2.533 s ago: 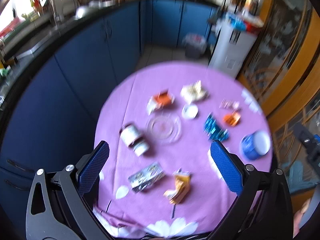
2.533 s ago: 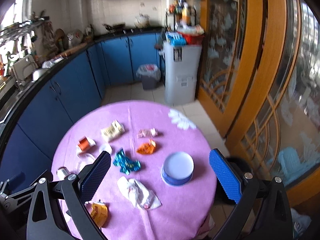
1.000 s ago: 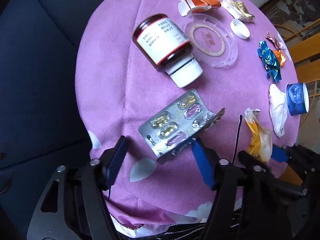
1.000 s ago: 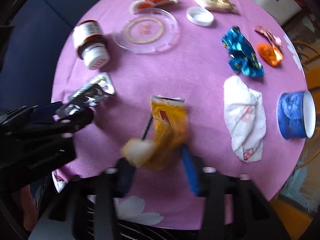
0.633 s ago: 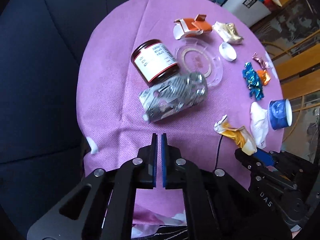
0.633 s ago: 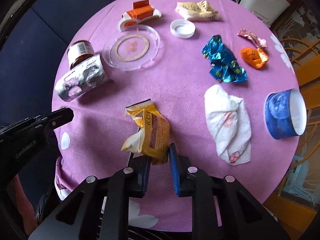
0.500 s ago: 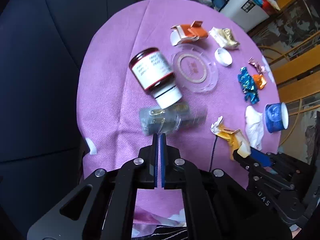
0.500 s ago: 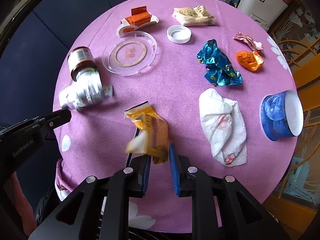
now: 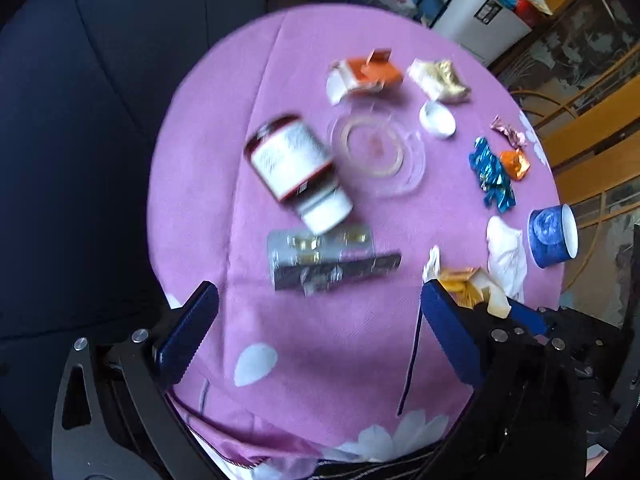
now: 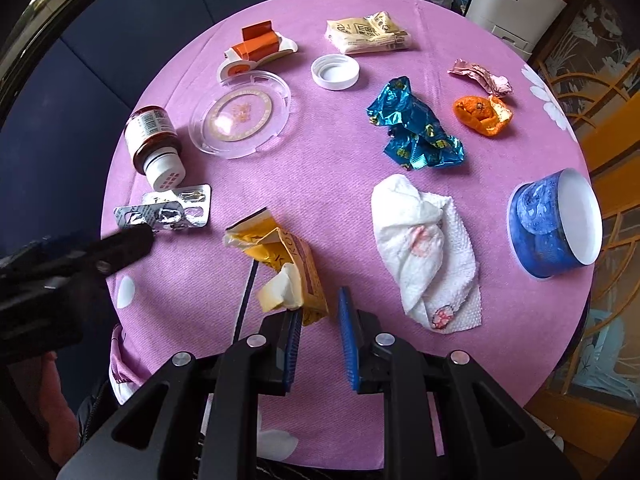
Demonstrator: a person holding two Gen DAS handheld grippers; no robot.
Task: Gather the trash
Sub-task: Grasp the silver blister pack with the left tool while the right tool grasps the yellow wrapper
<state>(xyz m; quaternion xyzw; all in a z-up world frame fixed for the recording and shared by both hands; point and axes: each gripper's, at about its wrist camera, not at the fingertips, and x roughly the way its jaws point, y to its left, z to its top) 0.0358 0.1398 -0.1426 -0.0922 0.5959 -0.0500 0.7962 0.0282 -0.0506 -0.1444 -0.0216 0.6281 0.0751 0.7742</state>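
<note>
The left gripper (image 9: 318,300) hangs over the near edge of the round purple table (image 9: 248,80), its jaws opening wide with nothing pressed between them. Just ahead of its fingertips a silver blister pack (image 9: 324,256) lies blurred on the cloth, below a brown pill bottle (image 9: 294,166) on its side. My right gripper (image 10: 320,304) is shut on the lower end of a crumpled yellow wrapper (image 10: 280,256), held above the cloth. The right wrist view also shows the blister pack (image 10: 168,208) beside the dark left gripper (image 10: 120,248).
Spread over the table (image 10: 320,168) are a clear lid (image 10: 240,114), white cap (image 10: 335,71), orange box (image 10: 256,46), beige packet (image 10: 366,32), blue foil (image 10: 416,130), orange peel (image 10: 482,114), pink wrapper (image 10: 480,76), tissue (image 10: 424,248) and blue cup (image 10: 556,224). A thin black stick (image 10: 244,304) lies nearby.
The left jaws, shut half a second ago with the blister pack swinging ahead of them, now stand wide apart and the pack lies on the cloth. Both grippers have risen; the right keeps the yellow wrapper.
</note>
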